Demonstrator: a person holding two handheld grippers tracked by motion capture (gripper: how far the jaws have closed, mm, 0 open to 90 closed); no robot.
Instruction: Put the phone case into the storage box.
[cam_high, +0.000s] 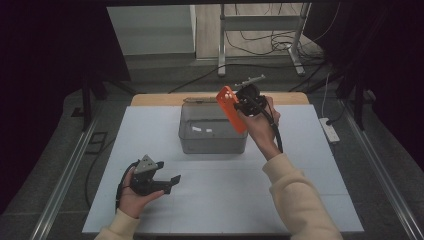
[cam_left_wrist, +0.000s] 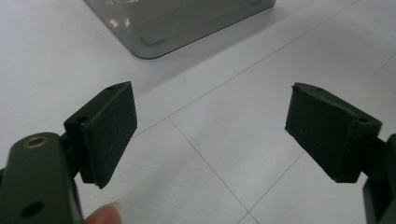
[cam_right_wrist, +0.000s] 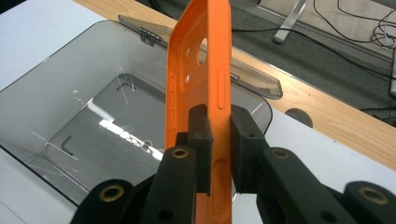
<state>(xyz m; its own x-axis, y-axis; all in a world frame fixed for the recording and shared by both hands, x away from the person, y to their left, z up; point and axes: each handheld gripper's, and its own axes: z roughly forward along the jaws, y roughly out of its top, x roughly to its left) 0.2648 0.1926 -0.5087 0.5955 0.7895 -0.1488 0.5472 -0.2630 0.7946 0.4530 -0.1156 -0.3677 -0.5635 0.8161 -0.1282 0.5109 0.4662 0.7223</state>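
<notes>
I hold my right gripper (cam_high: 243, 107) above the far right corner of a clear grey plastic box (cam_high: 212, 131), its jaws pinching one edge of an orange phone case (cam_right_wrist: 201, 93). The case stands on end, tilted over the box's open mouth. I judge this the carrying step: the case is lifted but not yet lowered in. Next I would bring it down past the rim and spread the jaws. The box's lid (cam_right_wrist: 205, 56) hangs open behind the box, out of the path, and the box looks empty. My left gripper (cam_high: 159, 176) rests near the front left of the box, jaws spread wide with nothing between them.
</notes>
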